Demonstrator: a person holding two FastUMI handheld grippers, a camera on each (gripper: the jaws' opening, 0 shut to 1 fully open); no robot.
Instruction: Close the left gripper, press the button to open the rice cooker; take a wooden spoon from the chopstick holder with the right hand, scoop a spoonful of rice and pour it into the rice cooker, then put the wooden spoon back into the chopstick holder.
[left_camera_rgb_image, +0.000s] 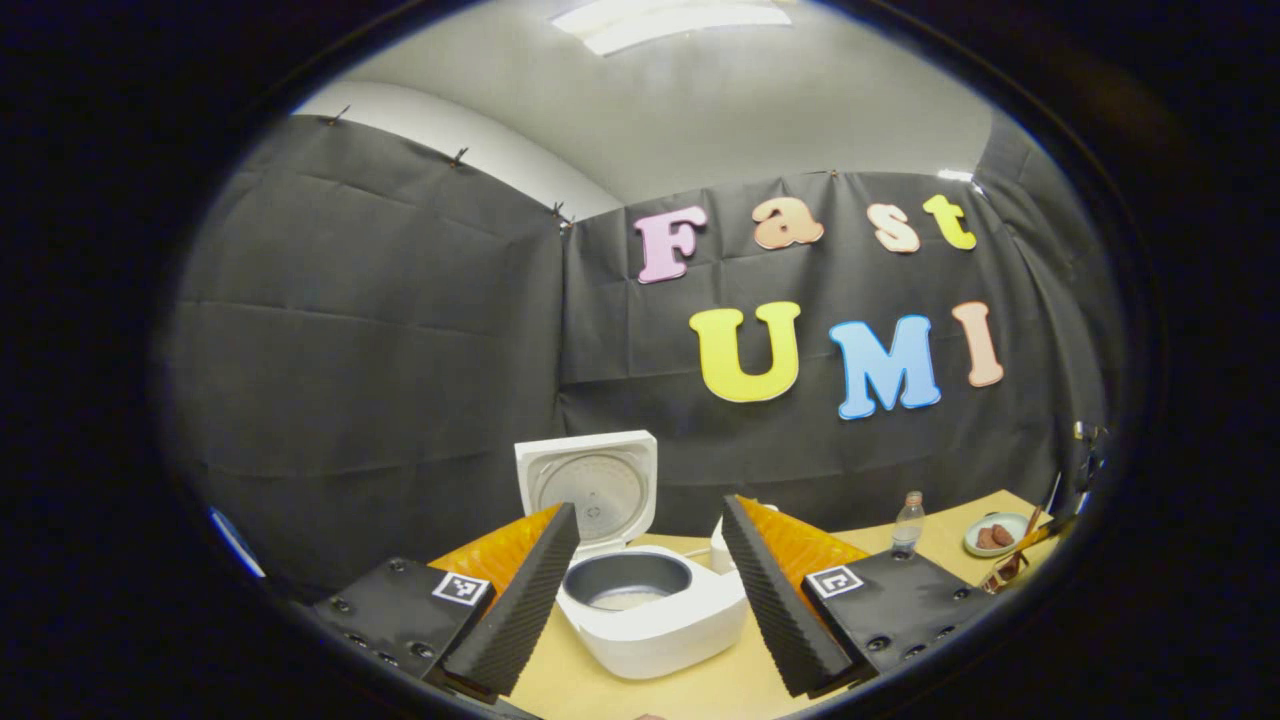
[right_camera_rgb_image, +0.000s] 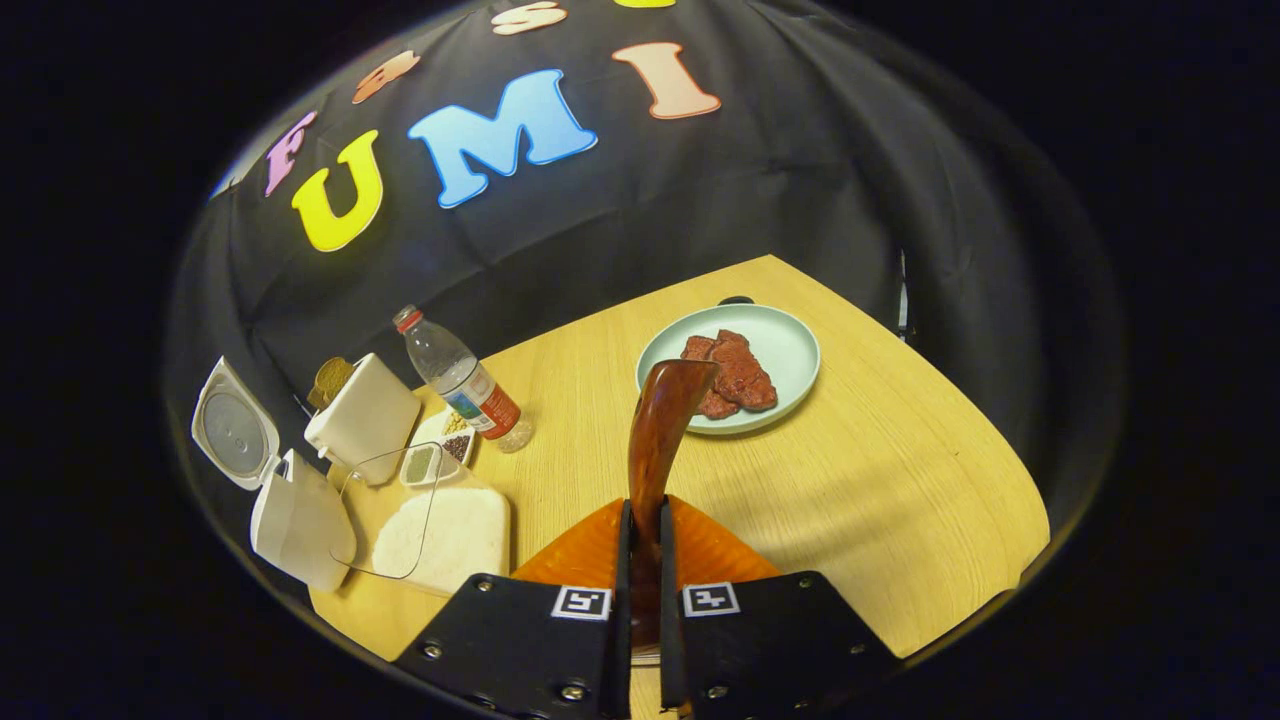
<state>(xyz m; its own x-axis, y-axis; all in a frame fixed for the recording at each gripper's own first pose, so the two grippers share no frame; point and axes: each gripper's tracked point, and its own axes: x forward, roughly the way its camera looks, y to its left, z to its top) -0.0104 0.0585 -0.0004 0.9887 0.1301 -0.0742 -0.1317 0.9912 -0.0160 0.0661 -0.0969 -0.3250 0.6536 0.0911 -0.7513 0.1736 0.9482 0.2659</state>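
The right hand-held gripper (right_camera_rgb_image: 641, 520) is pinching the handle of a wooden spoon (right_camera_rgb_image: 660, 425), both fingers pressed flat against it, so that the dark glossy handle rises between them and curves up over the wooden desk (right_camera_rgb_image: 900, 470). Beyond the spoon's tip sits a pale green plate (right_camera_rgb_image: 790, 345) carrying slabs of reddish meat (right_camera_rgb_image: 735, 375). To the left in the right gripper view, a clear water bottle (right_camera_rgb_image: 460, 380) with a red cap leans on the desk beside a white rectangular container (right_camera_rgb_image: 365, 415), with a small divided dish of seasonings (right_camera_rgb_image: 438, 455) just in front of it and a white tray of rice (right_camera_rgb_image: 445, 535) nearer the camera, a clear lid tilted against the tray. At the far left stands the white rice cooker (right_camera_rgb_image: 295, 520), its lid (right_camera_rgb_image: 232, 430) swung upright. The left hand-held gripper (left_camera_rgb_image: 650, 575) is spread wide, its two ridged fingers (left_camera_rgb_image: 520, 600) framing the open rice cooker (left_camera_rgb_image: 650, 625) without touching it; the grey inner pot (left_camera_rgb_image: 627, 580) is exposed and the raised lid (left_camera_rgb_image: 590, 485) stands behind it. Farther right in the left gripper view, the water bottle (left_camera_rgb_image: 908, 522) and the plate of meat (left_camera_rgb_image: 995, 535) rest on the desk (left_camera_rgb_image: 700, 685) near the black cloth wall.
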